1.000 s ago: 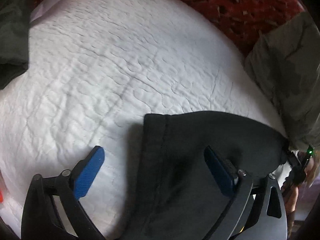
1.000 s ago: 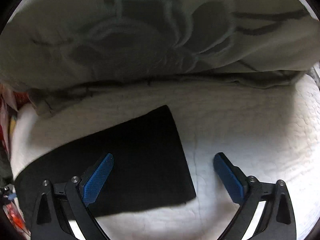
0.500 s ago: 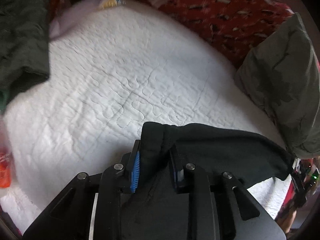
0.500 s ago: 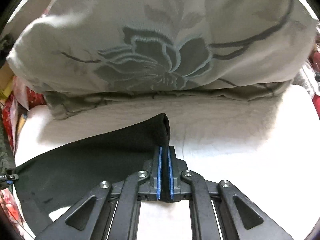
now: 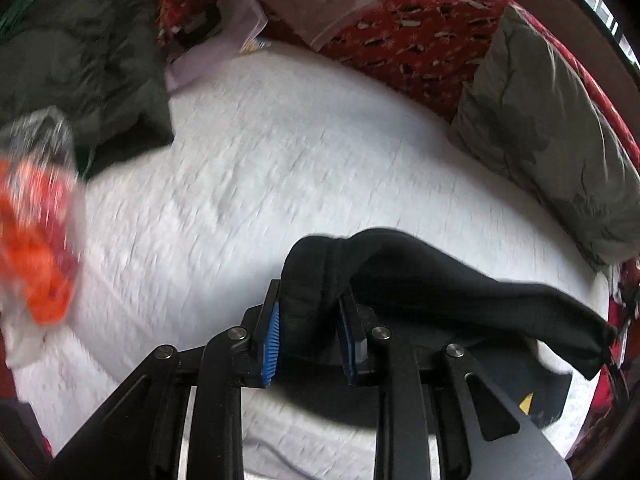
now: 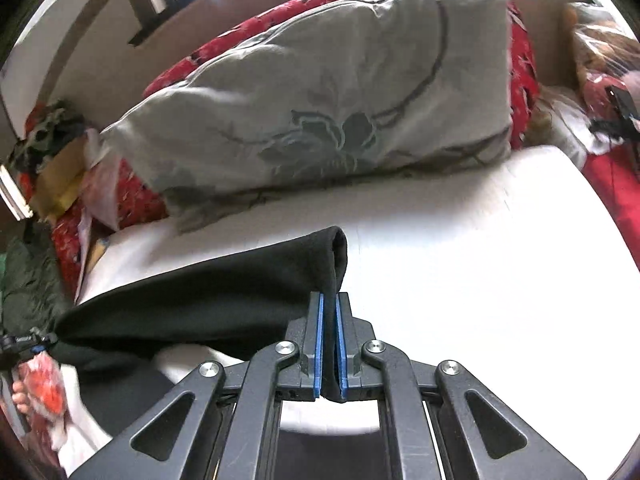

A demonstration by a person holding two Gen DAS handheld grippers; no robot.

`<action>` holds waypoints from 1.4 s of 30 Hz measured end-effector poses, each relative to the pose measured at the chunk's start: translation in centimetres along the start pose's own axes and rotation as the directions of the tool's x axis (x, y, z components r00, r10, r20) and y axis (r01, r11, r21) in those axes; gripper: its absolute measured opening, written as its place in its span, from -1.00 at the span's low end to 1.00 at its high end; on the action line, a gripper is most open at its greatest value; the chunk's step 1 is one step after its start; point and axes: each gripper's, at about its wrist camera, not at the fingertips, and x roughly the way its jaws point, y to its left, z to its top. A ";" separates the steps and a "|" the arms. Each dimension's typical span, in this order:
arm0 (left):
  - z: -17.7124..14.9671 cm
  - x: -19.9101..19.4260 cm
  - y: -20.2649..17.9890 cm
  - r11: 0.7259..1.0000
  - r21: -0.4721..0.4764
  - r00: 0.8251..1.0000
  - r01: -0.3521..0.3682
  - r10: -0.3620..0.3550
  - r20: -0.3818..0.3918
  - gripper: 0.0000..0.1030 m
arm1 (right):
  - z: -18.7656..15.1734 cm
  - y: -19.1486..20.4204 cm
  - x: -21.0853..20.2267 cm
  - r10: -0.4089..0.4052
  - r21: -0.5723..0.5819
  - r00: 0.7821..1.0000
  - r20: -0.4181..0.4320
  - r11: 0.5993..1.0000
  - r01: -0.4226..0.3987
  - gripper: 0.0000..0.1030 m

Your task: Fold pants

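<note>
Black pants [image 5: 460,280], one pair, hang stretched between your two grippers above the white quilt [image 5: 280,160].
Your left gripper [image 5: 310,334] pinches one bunched end, your right gripper [image 6: 329,344] the other; one grey pillow [image 6: 320,100] lies along the quilt's far edge.

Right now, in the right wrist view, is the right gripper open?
No, the right gripper has its blue pads clamped on an edge of the black pants, lifted off the white quilt.
</note>
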 end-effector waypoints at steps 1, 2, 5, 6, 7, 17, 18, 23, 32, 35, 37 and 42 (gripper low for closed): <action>-1.2 0.2 0.7 1.000 -0.015 1.000 0.010 -0.010 -0.015 -0.57 | -1.3 -0.2 -0.8 0.006 -0.005 1.000 -0.002 1.000 -0.006 -0.90; -2.4 0.6 1.5 0.999 -0.030 0.999 0.017 -0.018 -0.034 -0.57 | -2.5 -0.5 -1.4 0.008 -0.007 1.000 -0.007 1.000 -0.008 -0.90; -5.3 2.3 3.3 0.999 -0.051 0.994 0.013 -0.019 -0.111 -0.56 | -6.8 -1.6 -3.1 0.014 0.008 1.000 -0.023 1.000 -0.014 -0.89; -5.8 2.8 3.6 0.998 -0.062 0.990 0.021 -0.030 -0.136 -0.56 | -7.9 -1.7 -3.5 0.005 0.003 1.000 -0.030 1.000 -0.005 -0.81; -6.4 3.1 4.1 0.996 -0.082 0.986 0.042 -0.054 -0.158 -0.55 | -9.4 -1.9 -3.9 -0.016 -0.011 0.999 -0.049 1.000 0.016 -0.80; -8.8 -1.5 7.4 0.933 -0.271 0.958 0.239 -0.272 -0.091 -0.45 | -14.4 -6.8 -9.8 -0.084 0.175 0.993 -0.081 0.980 0.097 -0.47; -9.0 -1.5 7.2 0.925 -0.281 0.951 0.258 -0.293 -0.093 -0.43 | -14.6 -7.3 -10.4 -0.061 0.215 0.995 -0.081 0.974 0.078 -0.47; -9.0 -0.4 3.9 0.902 -0.304 0.924 0.306 -0.359 -0.134 -0.33 | -14.3 -6.5 -10.4 0.105 0.360 0.990 -0.099 0.931 -0.063 -0.24; -7.5 1.8 2.0 0.908 -0.316 0.923 0.275 -0.342 -0.179 -0.33 | -12.7 -2.0 -4.3 0.329 0.596 0.933 -0.146 0.782 -0.182 -0.12; -7.3 2.5 1.9 0.917 -0.312 0.927 0.249 -0.319 -0.196 -0.33 | -12.1 -0.7 -2.2 0.344 0.651 0.925 -0.165 0.742 -0.159 -0.06; -7.2 3.0 1.8 0.924 -0.305 0.930 0.232 -0.302 -0.208 -0.33 | -11.8 -0.1 -0.8 0.324 0.680 0.927 -0.188 0.724 -0.115 -0.06; -6.1 3.9 1.4 0.944 -0.275 0.946 0.182 -0.244 -0.214 -0.74 | -11.5 0.1 0.9 0.271 0.711 0.940 -0.208 0.702 -0.045 -0.66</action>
